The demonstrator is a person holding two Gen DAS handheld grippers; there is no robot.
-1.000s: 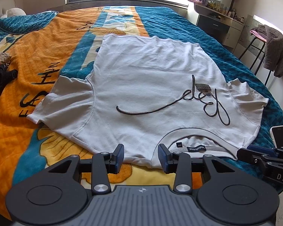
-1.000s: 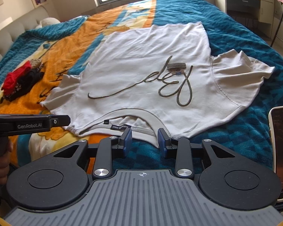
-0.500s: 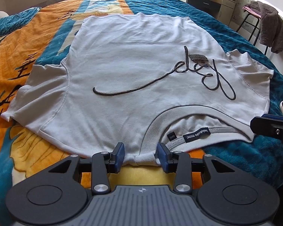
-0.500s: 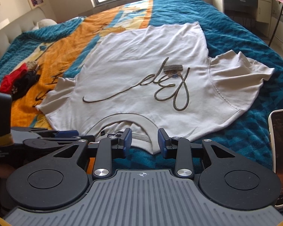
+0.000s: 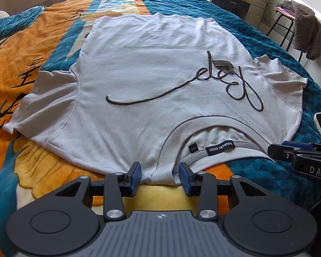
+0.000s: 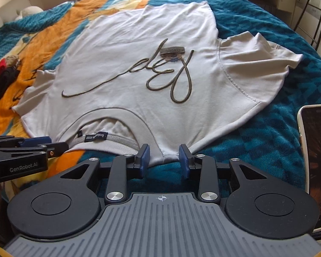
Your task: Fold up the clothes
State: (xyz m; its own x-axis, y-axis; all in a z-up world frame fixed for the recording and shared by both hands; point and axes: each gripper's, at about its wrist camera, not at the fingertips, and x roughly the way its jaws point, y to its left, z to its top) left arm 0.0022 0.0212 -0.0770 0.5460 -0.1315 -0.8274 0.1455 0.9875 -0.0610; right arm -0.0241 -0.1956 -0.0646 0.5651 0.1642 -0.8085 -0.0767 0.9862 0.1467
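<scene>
both claws moved closer since earlier; left claw [image 5: 160,176] parted around collar edge of pale grey cotton t-shirt [image 5: 160,81]; right claw [image 6: 164,158] parted around shoulder edge, nothing gripped.

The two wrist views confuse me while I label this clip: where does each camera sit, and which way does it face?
Left wrist: on the left tongs, looking forward along their open fingers across the T-shirt from its collar end; the right tongs show at the right edge.
Right wrist: on the right tongs, at the shoulder edge beside the collar, facing the same way; the left tongs show at left.
Shared: the T-shirt, bedspread, phone.
</scene>
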